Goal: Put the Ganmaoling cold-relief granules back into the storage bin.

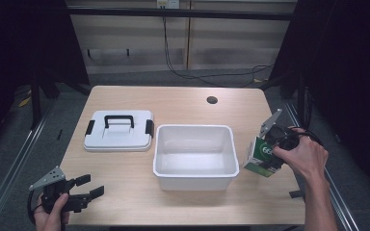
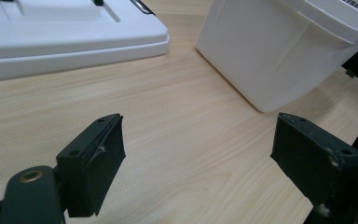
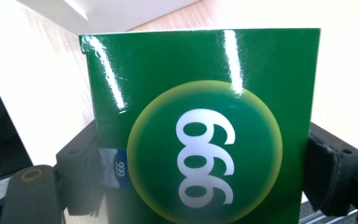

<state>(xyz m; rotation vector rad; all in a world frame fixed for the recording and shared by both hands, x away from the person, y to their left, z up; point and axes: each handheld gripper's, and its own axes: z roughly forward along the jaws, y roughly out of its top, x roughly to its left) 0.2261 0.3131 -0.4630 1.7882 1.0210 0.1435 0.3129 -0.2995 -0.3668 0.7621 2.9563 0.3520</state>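
While the green box [image 3: 205,126] sits square between the right gripper's [image 1: 275,153] two black jaws, you can see in the right gripper view that both pads press flat against its left and right sides, so the jaws are closed on it with the box filling the whole gap. The front face has a yellow-green circle with white "999" print, which reads upside down from that camera, plus a small blue label down near the left jaw. From the high view the green box is tilted, off to the right of the white bin [image 1: 194,156] and just beside its right wall; can't really tell if a corner is touching the table [image 1: 183,98] or if it's lifted a bit. The bin is open on top, sitting about mid-table. Its white lid [image 1: 119,130] lies flat on the table to the left of the bin, close by but not touching, black handle and two black side clips facing up. The left gripper [image 1: 85,188] is down at the near left corner of the table, well apart from everything, jaws spread wide with just bare wood between them. Count-wise: one green box, one bin, one lid, two grippers, and one dark round hole [image 1: 212,100] in the tabletop at the far side.
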